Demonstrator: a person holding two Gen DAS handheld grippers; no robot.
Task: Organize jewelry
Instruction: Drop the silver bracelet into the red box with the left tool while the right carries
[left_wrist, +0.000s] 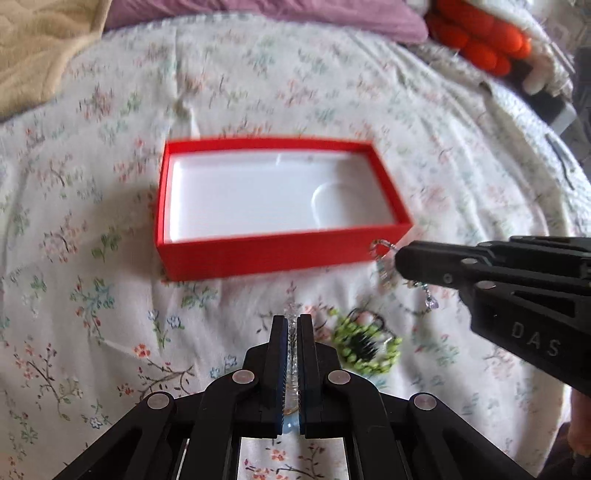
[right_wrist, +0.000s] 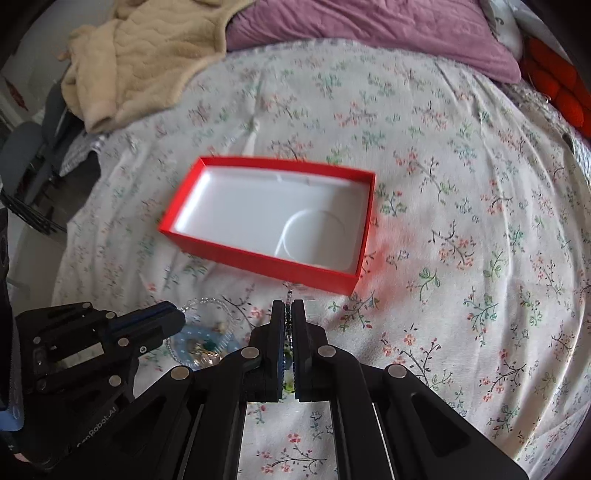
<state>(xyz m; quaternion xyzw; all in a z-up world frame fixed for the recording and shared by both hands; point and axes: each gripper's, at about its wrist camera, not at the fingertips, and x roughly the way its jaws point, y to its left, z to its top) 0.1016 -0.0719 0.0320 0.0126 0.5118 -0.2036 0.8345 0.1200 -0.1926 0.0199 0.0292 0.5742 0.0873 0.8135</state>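
An open red box (left_wrist: 258, 254) with a white, empty inside (left_wrist: 258, 195) lies on the floral bedsheet; it also shows in the right wrist view (right_wrist: 255, 260). My left gripper (left_wrist: 293, 323) is shut on a clear beaded strand (left_wrist: 293, 332) just short of the box's near wall. My right gripper (right_wrist: 288, 308) is shut on a beaded chain (right_wrist: 289, 295); in the left wrist view it (left_wrist: 400, 262) holds that silvery chain (left_wrist: 384, 266) at the box's near right corner. A green and black beaded piece (left_wrist: 364, 345) lies between the grippers.
A pale blue ring with small trinkets (right_wrist: 201, 343) lies by the left gripper (right_wrist: 173, 319). A beige blanket (right_wrist: 147, 51) and purple pillow (right_wrist: 369, 29) lie at the head of the bed. An orange plush toy (left_wrist: 480, 40) sits at the far right.
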